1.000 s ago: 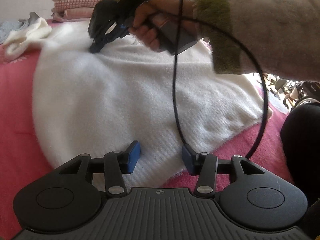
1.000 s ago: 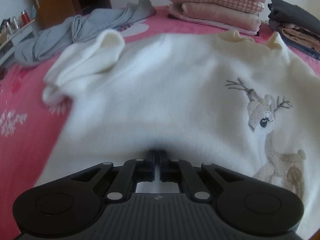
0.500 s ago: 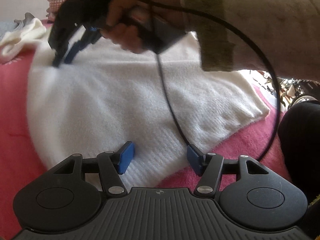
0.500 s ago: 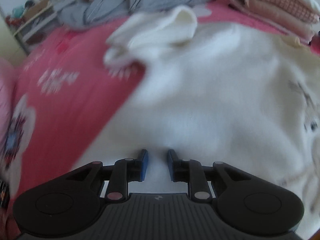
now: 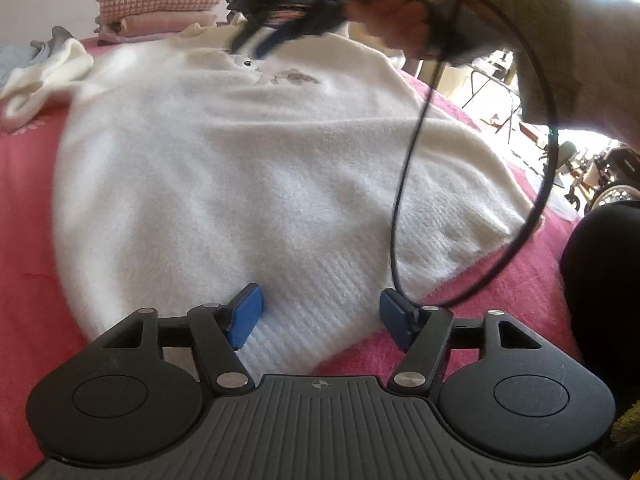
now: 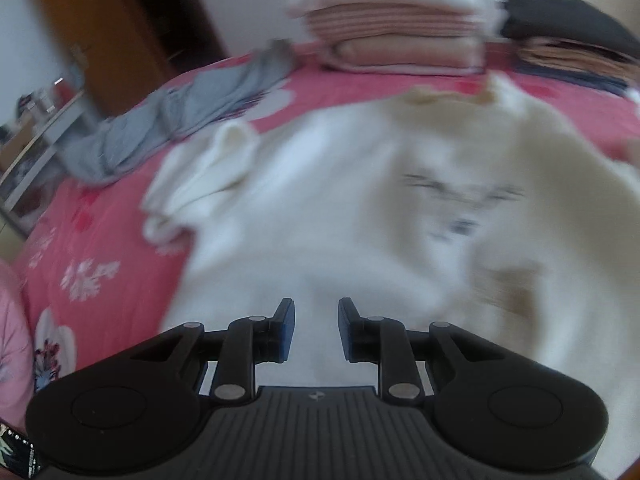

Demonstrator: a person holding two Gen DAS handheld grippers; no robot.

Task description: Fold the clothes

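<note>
A white knit sweater (image 5: 248, 168) with a deer picture (image 5: 292, 77) lies spread face up on the pink bedspread (image 5: 24, 216). One sleeve (image 5: 44, 76) is bunched at its far left. My left gripper (image 5: 320, 314) hovers over the ribbed hem, its jaws opening, nothing pinched between the blue pads. In the right wrist view the sweater (image 6: 360, 216) is blurred. My right gripper (image 6: 316, 330), held by a hand in a fuzzy sleeve, is lifted above the sweater's middle, jaws opening and empty. It also shows blurred as the right gripper (image 5: 256, 46) over the chest.
Folded pink and white clothes (image 6: 392, 20) are stacked at the bed's far side, with a dark folded pile (image 6: 572, 40) beside them. A grey garment (image 6: 180, 120) lies crumpled at the far left. A black cable (image 5: 404, 184) loops over the sweater's right side.
The right gripper let go of the sweater, opened, rose and swung left, then back over the chest. The left gripper's jaws widened over the hem. The sweater now lies flatter.
</note>
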